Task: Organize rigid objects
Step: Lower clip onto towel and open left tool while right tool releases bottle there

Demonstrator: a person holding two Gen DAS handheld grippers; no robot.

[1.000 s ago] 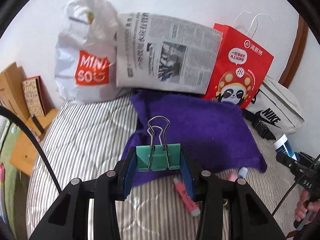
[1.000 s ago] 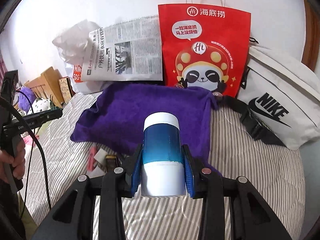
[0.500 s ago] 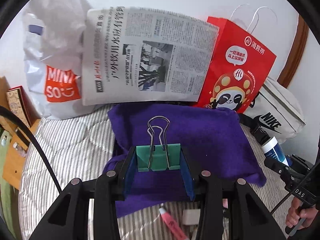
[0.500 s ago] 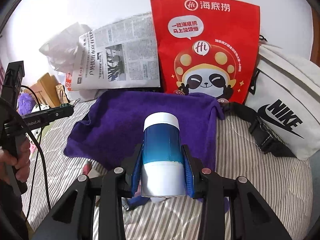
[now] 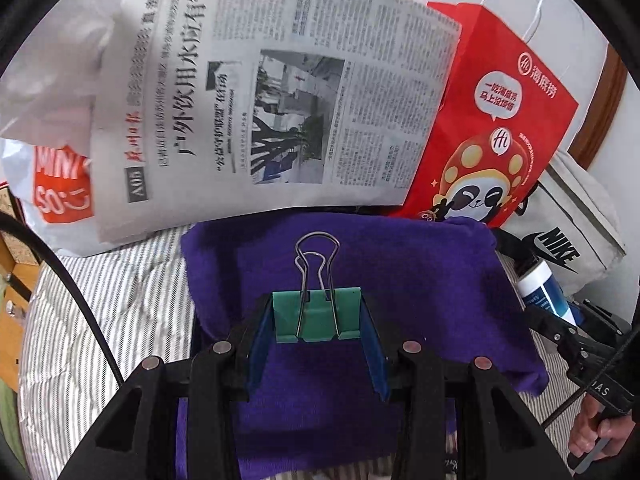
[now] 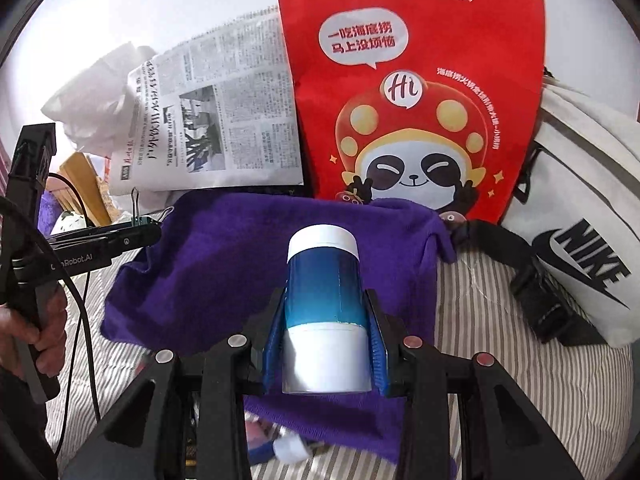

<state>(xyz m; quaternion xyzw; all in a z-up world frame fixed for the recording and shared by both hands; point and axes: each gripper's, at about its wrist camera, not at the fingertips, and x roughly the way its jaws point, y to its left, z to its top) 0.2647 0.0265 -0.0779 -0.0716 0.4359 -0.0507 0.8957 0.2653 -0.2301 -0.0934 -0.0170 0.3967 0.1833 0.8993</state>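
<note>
My left gripper (image 5: 318,316) is shut on a green binder clip (image 5: 316,314) with its wire handles pointing forward, held over a purple cloth (image 5: 400,280) on the striped bed. My right gripper (image 6: 324,312) is shut on a blue and white bottle (image 6: 322,300), also held above the purple cloth (image 6: 224,256). In the right wrist view the left gripper with the clip (image 6: 140,216) is at the cloth's left edge. In the left wrist view the bottle (image 5: 544,286) is at the cloth's right edge.
Against the back wall lean a folded newspaper (image 5: 260,100), a red panda paper bag (image 6: 412,92), a white plastic shopping bag (image 5: 48,120) and a white Nike bag (image 6: 592,220). Small items (image 6: 288,448) lie under the cloth's front edge. The striped bed cover (image 5: 100,300) surrounds the cloth.
Both grippers have moved forward over the purple cloth toward the back wall, each still holding its object. The pink item on the bed has dropped out of the left view.
</note>
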